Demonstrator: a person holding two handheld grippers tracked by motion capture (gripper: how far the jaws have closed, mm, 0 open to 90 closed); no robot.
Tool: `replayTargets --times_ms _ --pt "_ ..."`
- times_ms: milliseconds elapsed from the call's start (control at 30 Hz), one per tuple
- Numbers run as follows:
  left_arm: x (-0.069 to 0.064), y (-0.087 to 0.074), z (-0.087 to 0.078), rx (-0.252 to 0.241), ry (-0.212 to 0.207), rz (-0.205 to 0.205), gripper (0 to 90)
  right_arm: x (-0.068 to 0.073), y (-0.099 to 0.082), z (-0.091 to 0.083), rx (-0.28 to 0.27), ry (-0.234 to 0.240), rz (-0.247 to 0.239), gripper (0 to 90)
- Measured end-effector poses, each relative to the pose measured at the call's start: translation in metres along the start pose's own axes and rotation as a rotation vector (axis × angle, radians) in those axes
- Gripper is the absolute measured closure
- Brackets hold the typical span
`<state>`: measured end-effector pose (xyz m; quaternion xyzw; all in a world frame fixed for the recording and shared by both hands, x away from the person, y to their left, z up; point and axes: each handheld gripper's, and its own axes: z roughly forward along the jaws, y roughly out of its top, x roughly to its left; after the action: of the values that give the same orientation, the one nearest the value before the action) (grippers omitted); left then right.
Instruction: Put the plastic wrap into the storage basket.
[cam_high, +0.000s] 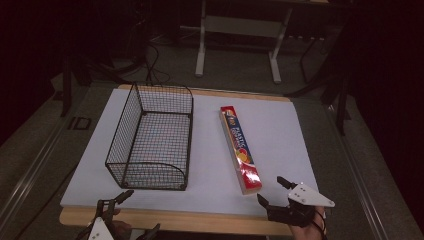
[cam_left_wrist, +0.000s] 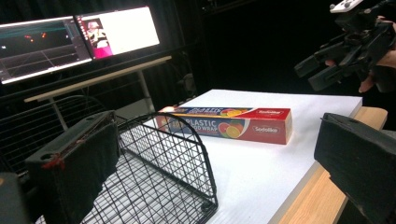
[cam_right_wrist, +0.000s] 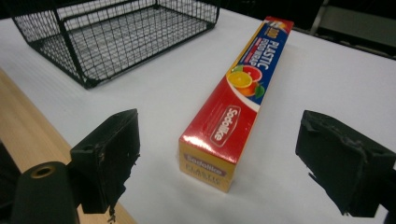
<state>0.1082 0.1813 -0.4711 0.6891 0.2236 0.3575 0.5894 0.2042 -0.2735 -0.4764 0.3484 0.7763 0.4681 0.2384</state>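
On bench: wrap box (cam_right_wrist: 233, 109), your right tongs (cam_high: 272, 191) agape facing its end; off-centre pinch may skid it; left tongs (cam_high: 131, 214) released.

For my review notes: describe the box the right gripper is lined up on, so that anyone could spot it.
On the white board covering the table, look right of the black wire basket. The plastic wrap box lies flat there, its near end facing the open right gripper. It is long, narrow and red, printed with citrus fruit.
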Motion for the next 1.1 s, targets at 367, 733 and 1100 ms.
replayTargets --times_ms 367,733,1100 --pt "0.000 0.000 -0.001 -0.010 -0.016 0.008 0.7 0.016 0.011 -0.004 0.035 0.059 -0.034 13.3" --pt "-0.002 0.000 0.000 -0.009 -0.017 0.012 0.7 0.024 0.029 -0.002 -0.067 -0.015 -0.111 13.0" --pt "-0.002 0.000 0.000 -0.006 -0.018 0.009 0.7 0.018 0.057 0.017 -0.057 -0.007 -0.091 13.7"
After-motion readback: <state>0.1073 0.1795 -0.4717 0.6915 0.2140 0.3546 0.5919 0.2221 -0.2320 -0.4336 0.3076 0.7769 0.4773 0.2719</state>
